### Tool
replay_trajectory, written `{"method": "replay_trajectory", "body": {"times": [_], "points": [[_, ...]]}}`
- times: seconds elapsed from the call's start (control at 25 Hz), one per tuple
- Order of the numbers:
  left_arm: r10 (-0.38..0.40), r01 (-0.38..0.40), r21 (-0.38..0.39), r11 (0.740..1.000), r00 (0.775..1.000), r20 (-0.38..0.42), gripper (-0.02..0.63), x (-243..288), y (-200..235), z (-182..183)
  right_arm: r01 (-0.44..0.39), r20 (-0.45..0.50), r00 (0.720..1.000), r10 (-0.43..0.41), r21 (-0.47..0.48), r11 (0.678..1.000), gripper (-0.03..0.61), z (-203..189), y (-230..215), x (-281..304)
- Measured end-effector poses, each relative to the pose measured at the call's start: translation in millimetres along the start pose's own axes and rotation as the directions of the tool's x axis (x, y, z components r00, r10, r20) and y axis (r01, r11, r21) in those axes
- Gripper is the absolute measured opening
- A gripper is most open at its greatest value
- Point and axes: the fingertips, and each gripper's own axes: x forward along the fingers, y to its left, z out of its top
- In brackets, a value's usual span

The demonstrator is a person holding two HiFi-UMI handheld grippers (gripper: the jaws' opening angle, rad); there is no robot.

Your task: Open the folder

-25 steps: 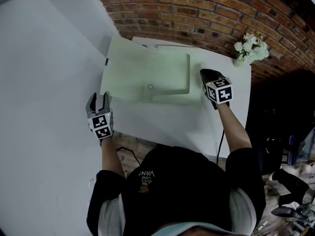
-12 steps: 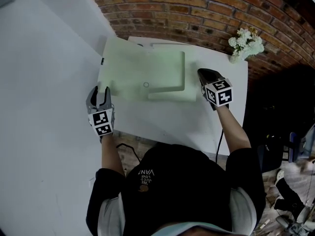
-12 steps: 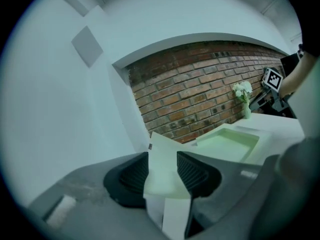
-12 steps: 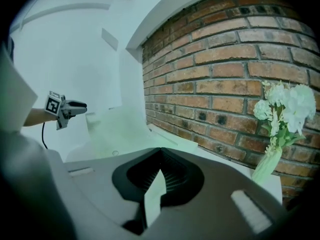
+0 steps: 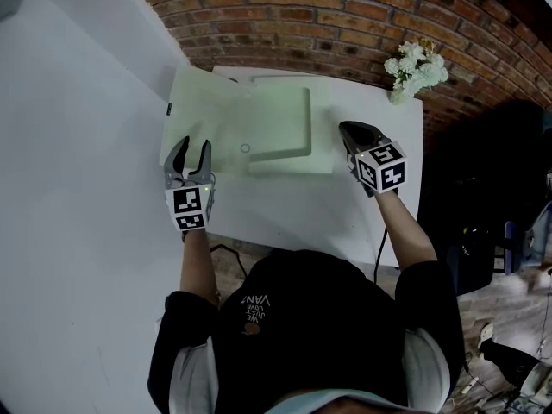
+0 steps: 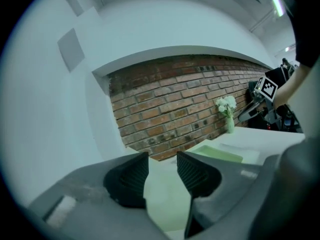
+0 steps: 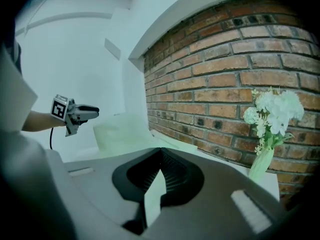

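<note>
A pale green folder (image 5: pixel 259 123) lies spread on the white table (image 5: pixel 285 205), its wide cover reaching to the left. My left gripper (image 5: pixel 191 155) hovers at the folder's near left corner, jaws apart with nothing pinched. In the left gripper view the green folder (image 6: pixel 165 199) shows through the gap of the left gripper (image 6: pixel 162 166). Just right of the folder's right edge, my right gripper (image 5: pixel 345 130) has its jaws together. The right gripper view shows the right gripper (image 7: pixel 160 154) with its tips meeting, empty, and the folder (image 7: pixel 125 131) beyond.
A small vase of white flowers (image 5: pixel 414 67) stands at the table's far right corner, against the brick wall (image 5: pixel 302 24). A white wall panel (image 5: pixel 69 145) borders the table's left side. A black cable (image 5: pixel 226 257) hangs below the near edge.
My left gripper has moved right and forward from off the table's left edge to the folder's near left corner. The right gripper has shifted only slightly toward the wall.
</note>
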Motion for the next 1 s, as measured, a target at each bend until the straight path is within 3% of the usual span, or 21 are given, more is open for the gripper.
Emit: {"method": "replay_trajectory", "body": {"times": [0.56,1.0], "points": [[-0.222,0.218,0.044,0.975,0.968,0.119,0.166,25,-94,49,0.038,0.054,0.998,-0.042,0.066,0.997,0.002,-11,-8,-41],[-0.313,0.312,0.031,0.95,0.934,0.17,0.148,26,-142,65,0.059,0.097,0.993,-0.069,0.108,0.992,0.002,-15,-11,-64]]}}
